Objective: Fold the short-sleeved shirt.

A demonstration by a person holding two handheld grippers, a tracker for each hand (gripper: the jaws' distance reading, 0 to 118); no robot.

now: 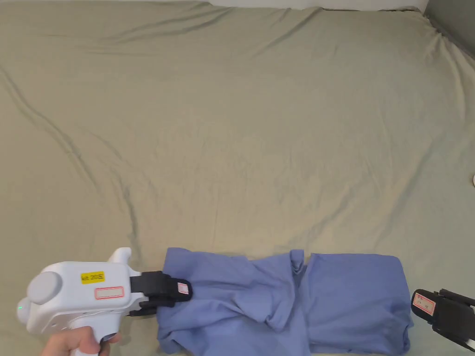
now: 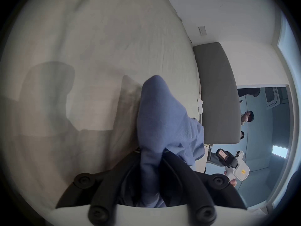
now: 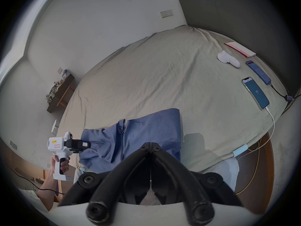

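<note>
The left gripper's point(image 1: 178, 291) fingers point(image 2: 169, 162) pinched the blue short-sleeved shirt's point(image 1: 324, 296) bunched end at the bed's point(image 1: 241, 139) near edge, while the right gripper point(image 3: 151, 145), fingers closed empty, waited beside its flatter end, apparently mid-fold, needing spreading next.

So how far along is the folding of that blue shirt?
Partly done. The blue shirt lies bunched in a rough band near the bed edge, still rumpled mid-way. The left gripper is clamped on its left end; the right gripper, jaws shut and empty, sits beside it. Smoothing and final folds remain.
</note>
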